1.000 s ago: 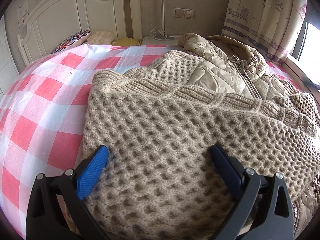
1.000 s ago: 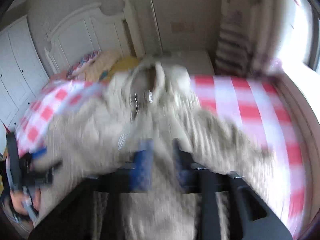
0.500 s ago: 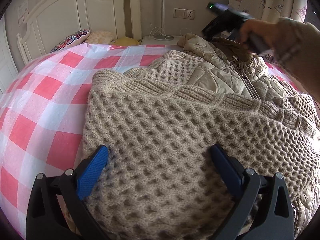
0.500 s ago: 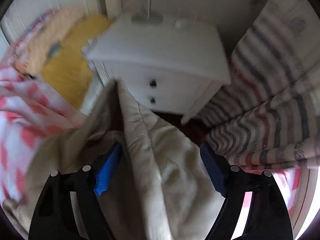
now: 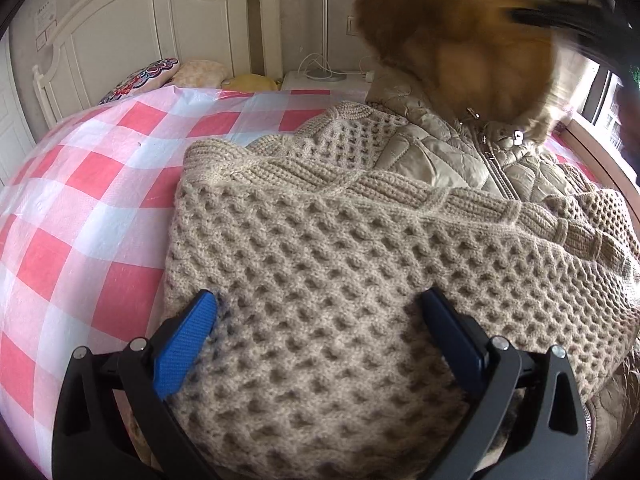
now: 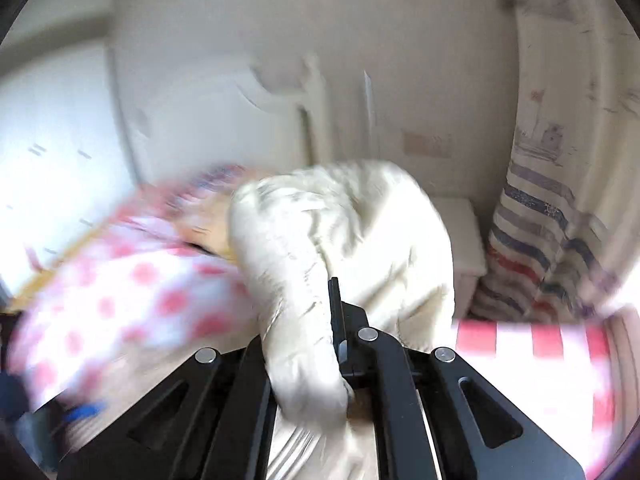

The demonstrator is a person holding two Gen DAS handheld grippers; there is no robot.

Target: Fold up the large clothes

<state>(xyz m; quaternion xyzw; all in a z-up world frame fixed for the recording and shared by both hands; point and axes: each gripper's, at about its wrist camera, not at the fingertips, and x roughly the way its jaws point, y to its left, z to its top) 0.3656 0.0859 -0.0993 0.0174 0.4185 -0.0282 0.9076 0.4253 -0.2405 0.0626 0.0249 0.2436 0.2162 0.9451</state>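
1. My left gripper (image 5: 320,328) hung with its jaws spread wide over the knit sweater (image 5: 360,280) on the checked bedspread (image 5: 80,208).
2. My right gripper (image 6: 336,320) was clenched on the padded jacket (image 6: 340,240), lifting its blurred collar end above the sweater.

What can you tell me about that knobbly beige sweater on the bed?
The knitted sweater is beige, thick wool by the look, honeycomb-textured with a ribbed cable band across it. It lies spread on the red-and-white checked bedcover, over the quilted jacket. The open left gripper hovers at its near edge, fingers either side.
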